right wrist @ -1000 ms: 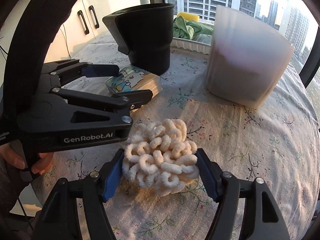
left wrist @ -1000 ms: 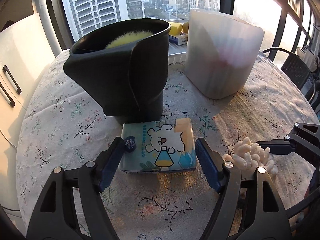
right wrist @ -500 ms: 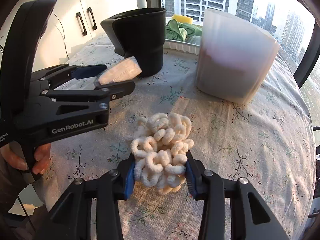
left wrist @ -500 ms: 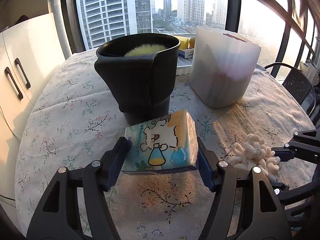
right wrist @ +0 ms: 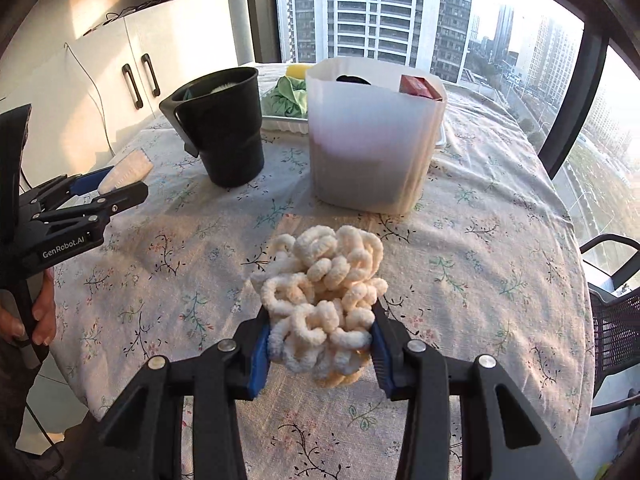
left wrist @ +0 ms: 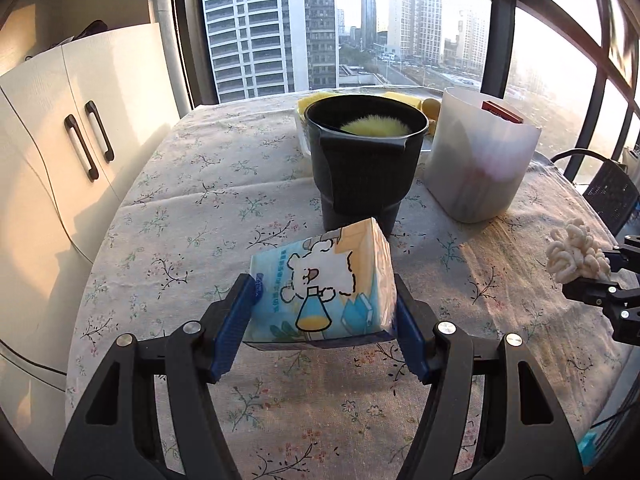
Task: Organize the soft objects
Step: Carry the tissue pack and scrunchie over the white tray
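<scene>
Both fingers (left wrist: 236,320) clamp loads (tissue pack (left wrist: 320,288), yarn (right wrist: 320,300)).

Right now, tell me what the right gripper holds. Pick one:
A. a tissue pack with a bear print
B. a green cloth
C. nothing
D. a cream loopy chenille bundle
D: the right gripper has its blue pads pressed into the cream loopy chenille bundle, lifted off the tablecloth.

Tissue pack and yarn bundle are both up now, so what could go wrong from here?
The tissue pack sits tilted between the left jaws and may slip. Loose loops of the yarn bundle hang below the right jaws and could snag. The black bin already holds a yellow fluffy item, leaving less room.
</scene>
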`<act>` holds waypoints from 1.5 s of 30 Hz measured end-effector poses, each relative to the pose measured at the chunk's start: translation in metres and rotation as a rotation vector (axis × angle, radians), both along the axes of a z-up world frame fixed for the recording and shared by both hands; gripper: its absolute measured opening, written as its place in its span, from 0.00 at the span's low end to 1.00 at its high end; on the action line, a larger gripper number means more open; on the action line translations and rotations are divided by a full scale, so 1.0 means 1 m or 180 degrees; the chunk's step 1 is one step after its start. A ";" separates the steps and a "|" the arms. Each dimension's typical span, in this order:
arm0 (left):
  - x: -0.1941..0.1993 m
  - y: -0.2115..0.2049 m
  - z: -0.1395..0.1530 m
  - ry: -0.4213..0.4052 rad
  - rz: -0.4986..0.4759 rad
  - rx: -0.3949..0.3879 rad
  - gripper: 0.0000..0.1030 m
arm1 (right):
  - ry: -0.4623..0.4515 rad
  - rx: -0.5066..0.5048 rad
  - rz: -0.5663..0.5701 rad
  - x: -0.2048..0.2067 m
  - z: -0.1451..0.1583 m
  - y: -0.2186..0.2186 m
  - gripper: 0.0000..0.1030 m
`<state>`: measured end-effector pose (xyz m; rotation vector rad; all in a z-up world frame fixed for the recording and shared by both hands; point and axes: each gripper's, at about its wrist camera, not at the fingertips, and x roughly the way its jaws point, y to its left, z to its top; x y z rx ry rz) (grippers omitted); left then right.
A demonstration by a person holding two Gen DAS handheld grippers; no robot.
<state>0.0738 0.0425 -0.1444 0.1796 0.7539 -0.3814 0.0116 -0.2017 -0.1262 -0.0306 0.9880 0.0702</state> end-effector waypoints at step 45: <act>0.242 0.001 0.007 0.0131 0.0224 0.0116 0.62 | 0.0255 -0.0182 -0.0803 0.201 0.006 -0.185 0.44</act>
